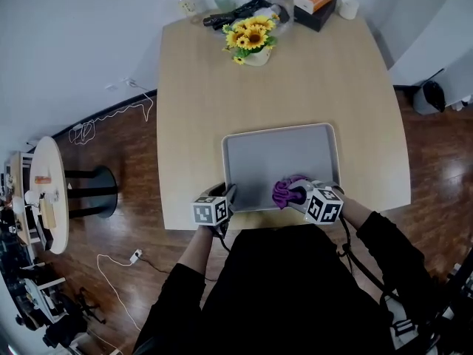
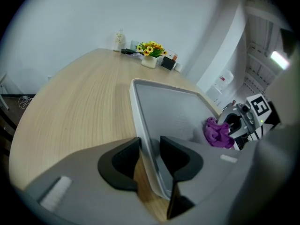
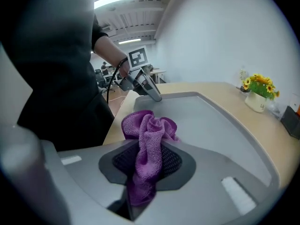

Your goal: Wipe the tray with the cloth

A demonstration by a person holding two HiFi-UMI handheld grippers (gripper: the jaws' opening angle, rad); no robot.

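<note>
The grey rectangular metal tray (image 1: 281,154) lay on the pale wooden table (image 1: 192,87) at its near edge, in the lower middle of the head view. The left gripper (image 2: 149,149) had its fingers narrowed onto the tray's left rim near the lower left corner, one finger inside the wall and one outside, and appeared to be pinning it. The right gripper (image 3: 149,163) had its fingers closed on the purple terry cloth (image 3: 149,135), which stuck out ahead of them in a crumpled wad and rested on the tray floor at the lower right of the tray, just inside the near rim.

The likeliest trouble was the cloth itself. It was bunched rather than spread, so each pass would probably cover only a narrow strip and miss the corners and the foot of the walls. If the wad dragged hard on the metal it could pull out of the fingers, or fold under so that the hard fingertips scraped the tray.

The left hold was on a thin, sloping rim at one corner only. A firm stroke toward the far side might pivot the tray about that point or work the rim free, and the tray, already close to the table's near edge, could skid.

A sweep carried fully to the left risked knocking into the left gripper. The white pot of yellow sunflowers (image 1: 251,39) stood well apart at the top of the frame, so it seemed in little danger.
</note>
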